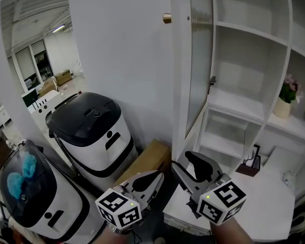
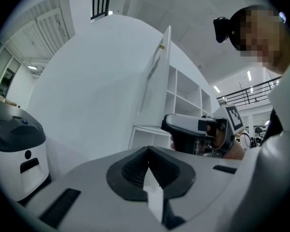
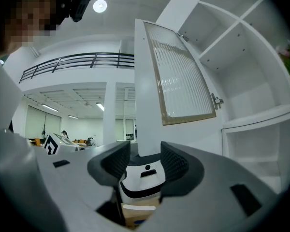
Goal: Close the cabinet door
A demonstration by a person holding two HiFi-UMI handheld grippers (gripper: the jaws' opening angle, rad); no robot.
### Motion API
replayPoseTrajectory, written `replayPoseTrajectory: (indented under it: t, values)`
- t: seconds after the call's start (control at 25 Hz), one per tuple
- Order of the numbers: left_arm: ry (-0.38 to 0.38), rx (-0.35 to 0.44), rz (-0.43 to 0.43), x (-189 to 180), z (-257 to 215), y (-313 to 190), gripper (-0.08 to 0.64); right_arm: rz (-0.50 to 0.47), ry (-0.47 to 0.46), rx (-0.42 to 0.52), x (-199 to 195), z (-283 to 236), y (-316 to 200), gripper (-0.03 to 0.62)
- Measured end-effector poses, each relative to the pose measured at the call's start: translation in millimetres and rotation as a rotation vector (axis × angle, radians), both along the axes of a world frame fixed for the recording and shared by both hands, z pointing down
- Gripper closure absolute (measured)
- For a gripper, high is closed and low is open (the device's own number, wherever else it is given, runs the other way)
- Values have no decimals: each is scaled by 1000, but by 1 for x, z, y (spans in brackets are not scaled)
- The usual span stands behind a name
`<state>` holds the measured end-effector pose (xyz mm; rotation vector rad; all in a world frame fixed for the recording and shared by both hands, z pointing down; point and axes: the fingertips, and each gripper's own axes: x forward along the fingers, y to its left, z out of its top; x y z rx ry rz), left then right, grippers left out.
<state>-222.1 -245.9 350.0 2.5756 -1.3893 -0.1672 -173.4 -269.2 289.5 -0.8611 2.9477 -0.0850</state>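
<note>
**Head view.** The white cabinet door (image 1: 179, 85), framed round a ribbed glass panel (image 1: 199, 60), is found standing wide open and nearly edge-on. Its round brass knob (image 1: 166, 18) sits on the outer face, at the left. The open white shelving (image 1: 244, 105) is exposed at the right. Both tools are held low, below the door's free edge and apart from it. The left gripper (image 1: 153, 177) is on the knob side and the right gripper (image 1: 187, 164) is under the glazed side. A brown cardboard box (image 1: 142, 161) and a black-topped white machine (image 1: 91, 131) are noted near the left gripper.

**Left gripper view.** The left gripper (image 2: 147, 170) is seen with its jaws pressed together and nothing between them. The door (image 2: 157, 76) is seen ahead, untouched.

**Right gripper view.** The right gripper (image 3: 145, 161) is seen with its jaws spread and nothing gripped; only the distant machine (image 3: 144, 175) shows through the gap. The door's inner face (image 3: 145, 100), the glass panel (image 3: 183, 76) and a metal hinge fitting (image 3: 215, 100) are faced.

**Risks, as judged.** Closing has not begun.
- A push from the inner side would swing the door further open and strain the hinge.
- The ribbed glass could be cracked or marked if it, rather than the frame, were pressed.
- The spread jaws could catch on the door's edge.
- A hard shove could slam the door against the shelving.
</note>
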Motion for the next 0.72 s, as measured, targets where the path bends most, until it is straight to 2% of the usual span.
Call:
replayPoseTrajectory:
  t: [0.24,0.48,0.72]
  values:
    - [3,3,60,-5,1,-6,554,106,33,43,-13,-1,-6,390]
    - [-4,5,109,-9,4,-7,554,252,125,139,-17,1,-16,388]
    - [-5,5,143,-9,5,-15,554,263,114,135,-16,2,-19,397]
